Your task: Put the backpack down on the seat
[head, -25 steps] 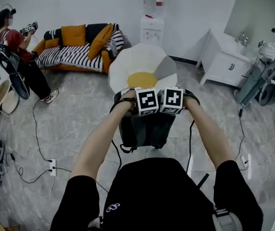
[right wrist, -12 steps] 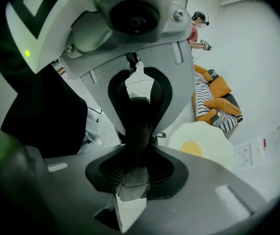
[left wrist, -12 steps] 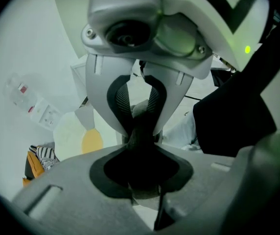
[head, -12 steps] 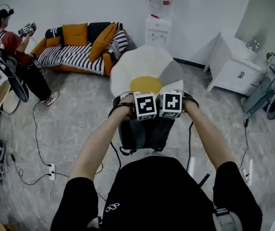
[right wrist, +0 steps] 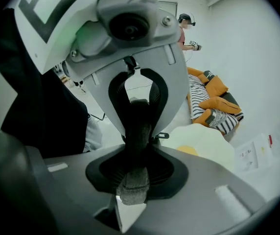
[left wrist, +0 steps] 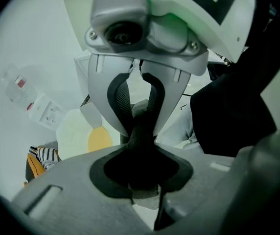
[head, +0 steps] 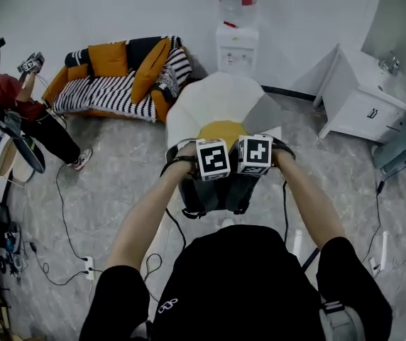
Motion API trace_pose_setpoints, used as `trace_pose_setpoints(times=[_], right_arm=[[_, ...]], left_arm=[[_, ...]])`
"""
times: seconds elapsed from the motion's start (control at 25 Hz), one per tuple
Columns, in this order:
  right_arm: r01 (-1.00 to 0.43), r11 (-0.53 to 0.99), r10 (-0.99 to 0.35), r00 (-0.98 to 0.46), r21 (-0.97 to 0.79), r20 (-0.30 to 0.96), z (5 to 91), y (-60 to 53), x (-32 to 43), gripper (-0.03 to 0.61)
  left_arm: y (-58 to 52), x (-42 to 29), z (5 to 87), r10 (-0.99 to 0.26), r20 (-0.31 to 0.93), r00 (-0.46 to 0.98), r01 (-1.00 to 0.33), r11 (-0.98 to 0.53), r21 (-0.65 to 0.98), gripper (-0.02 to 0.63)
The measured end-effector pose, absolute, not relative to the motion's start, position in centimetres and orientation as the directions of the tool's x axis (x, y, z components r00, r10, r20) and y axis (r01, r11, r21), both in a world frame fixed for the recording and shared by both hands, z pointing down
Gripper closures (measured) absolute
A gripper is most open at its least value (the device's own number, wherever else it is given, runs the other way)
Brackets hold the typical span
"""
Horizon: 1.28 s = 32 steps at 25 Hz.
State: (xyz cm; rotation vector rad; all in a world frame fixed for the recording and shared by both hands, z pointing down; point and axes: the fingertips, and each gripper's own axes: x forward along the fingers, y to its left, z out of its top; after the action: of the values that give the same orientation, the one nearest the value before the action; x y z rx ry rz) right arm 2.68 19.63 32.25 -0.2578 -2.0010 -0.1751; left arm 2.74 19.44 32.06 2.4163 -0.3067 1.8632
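A dark grey backpack (head: 217, 194) hangs in the air from its straps, just in front of a white flower-shaped seat (head: 217, 101) with a yellow centre. My left gripper (head: 209, 176) and right gripper (head: 254, 173) hold it side by side, both pointing steeply down under their marker cubes. In the left gripper view the jaws are shut on a dark strap (left wrist: 139, 131), with the seat (left wrist: 76, 131) behind at the left. The right gripper view shows its jaws shut on a grey webbing strap (right wrist: 136, 131), and the seat (right wrist: 211, 143) lies beyond at the right.
A striped sofa (head: 114, 84) with orange cushions stands against the back wall. Right of it are a water dispenser (head: 237, 45) and a white cabinet (head: 363, 98). A person (head: 18, 116) stands at the left. Cables (head: 61, 212) and a power strip (head: 89, 267) lie on the floor.
Both grippers have carried the backpack forward toward the seat, which now lies closer and partly behind the marker cubes. The grip on the straps is unchanged.
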Motion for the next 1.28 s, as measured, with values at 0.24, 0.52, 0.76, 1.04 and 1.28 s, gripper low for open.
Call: trace_pose_setpoints(times=[0.24,0.52,0.76,1.04,1.28], right_arm=[[0.255,0.967,0.102,-0.426,0.011,0.899,32.9,13.3,2.7,0.482],[0.254,0.967,0.103,-0.417,0.007,0.903,33.1,7.8,2.5,0.482],[0.242,0.97,0.102,-0.402,-0.002,0.91,33.5,5.5,3.0,0.482],[0.219,0.976,0.097,-0.412,-0.005,0.906,33.4,3.3,2.7,0.482],[0.167,0.986,0.096,-0.397,-0.031,0.913,35.6,1.4,1.4,0.482]], left_arm=[[13.1,2.9,32.8,-0.115,0.965,0.236,-0.202,-0.977,-0.067,0.515],[7.7,2.7,33.0,-0.118,0.959,0.259,-0.232,-0.971,-0.056,0.515],[5.0,4.2,33.2,-0.147,0.944,0.295,-0.175,-0.98,-0.097,0.515],[2.9,4.0,33.2,-0.136,0.941,0.31,-0.182,-0.98,-0.082,0.515],[1.0,2.7,35.3,-0.101,0.942,0.32,-0.136,-0.989,-0.06,0.515]])
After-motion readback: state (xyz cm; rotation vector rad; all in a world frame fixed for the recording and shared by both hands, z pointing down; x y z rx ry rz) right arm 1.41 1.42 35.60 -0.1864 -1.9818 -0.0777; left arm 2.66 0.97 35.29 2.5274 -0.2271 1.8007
